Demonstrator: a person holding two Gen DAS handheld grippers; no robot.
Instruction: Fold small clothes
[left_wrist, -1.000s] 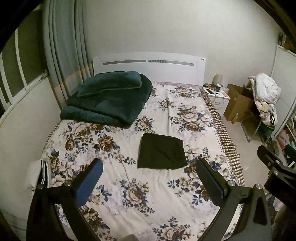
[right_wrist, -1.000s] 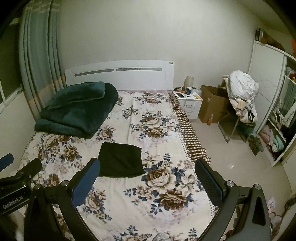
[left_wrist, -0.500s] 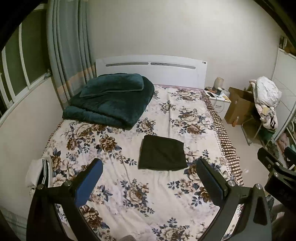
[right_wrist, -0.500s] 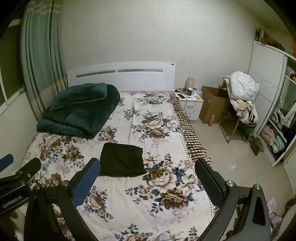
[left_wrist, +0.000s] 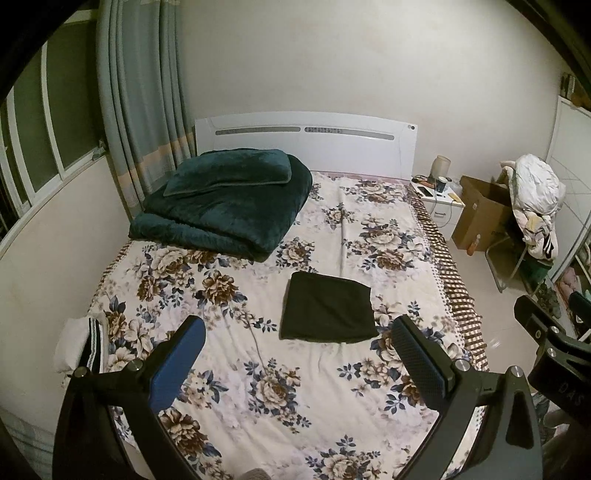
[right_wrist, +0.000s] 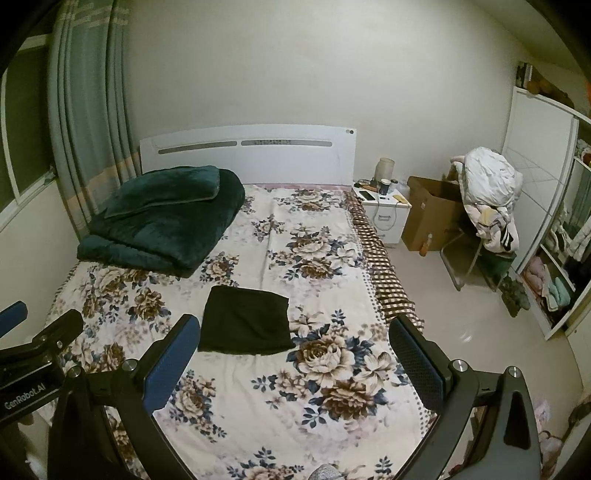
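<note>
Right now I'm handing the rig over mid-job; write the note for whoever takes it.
Left gripper: open, empty, held above the bed's near end.
Right gripper: open, empty, alongside it.
Dark garment: lying folded flat mid-bed on the floral sheet, neither gripper touching it.
White striped item: at the bed's left edge, looks unhandled.
Left to do: probably fold that one; check first.

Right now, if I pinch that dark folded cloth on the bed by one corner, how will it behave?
The dark folded cloth lies thin and flat, so it likely droops and unfolds. It looks light. On the soft floral bedsheet, pushing would probably bunch it rather than slide it.
</note>
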